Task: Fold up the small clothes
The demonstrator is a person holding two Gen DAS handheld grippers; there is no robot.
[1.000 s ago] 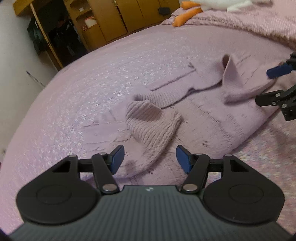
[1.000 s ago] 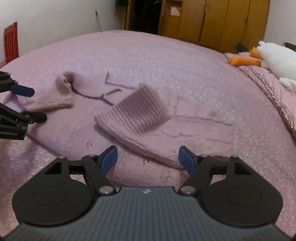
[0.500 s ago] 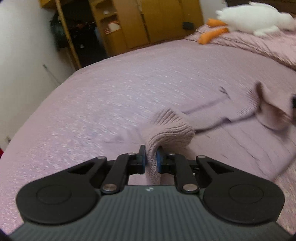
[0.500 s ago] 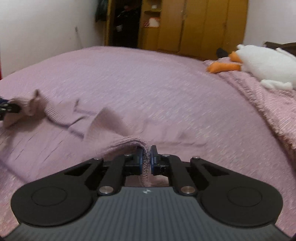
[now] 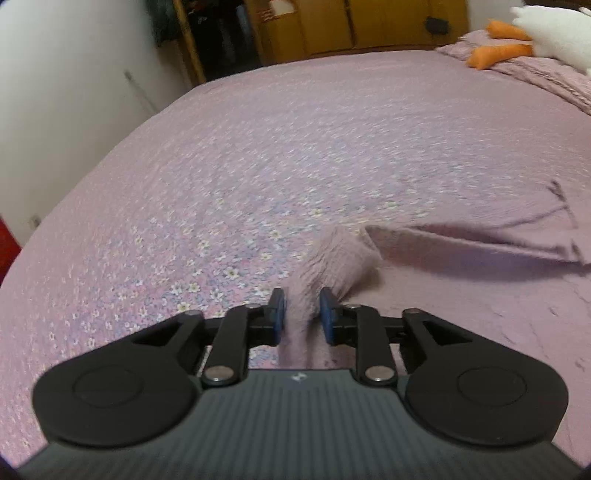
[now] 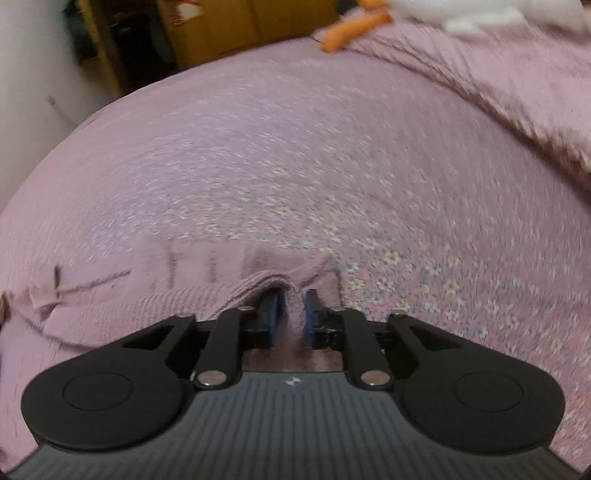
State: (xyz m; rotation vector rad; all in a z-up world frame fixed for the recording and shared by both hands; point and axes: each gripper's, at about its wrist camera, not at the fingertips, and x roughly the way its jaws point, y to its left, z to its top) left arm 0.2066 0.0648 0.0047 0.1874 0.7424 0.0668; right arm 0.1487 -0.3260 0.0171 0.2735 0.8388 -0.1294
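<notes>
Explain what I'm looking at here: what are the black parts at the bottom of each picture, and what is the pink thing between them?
No robot here: a person holds a two-finger gripper in each hand, each carrying a fisheye camera looking forward along its fingers. One picture comes from the left gripper, the other from the right gripper; the black parts are their linkages, the blue bits the finger pads. A pink knitted sweater lies on a bed covered by a pink floral spread. Each gripper has sweater knit between its narrowly parted pads; both pictures are motion-blurred. At the far end lies a white plush toy with orange feet, with wooden wardrobes behind.
</notes>
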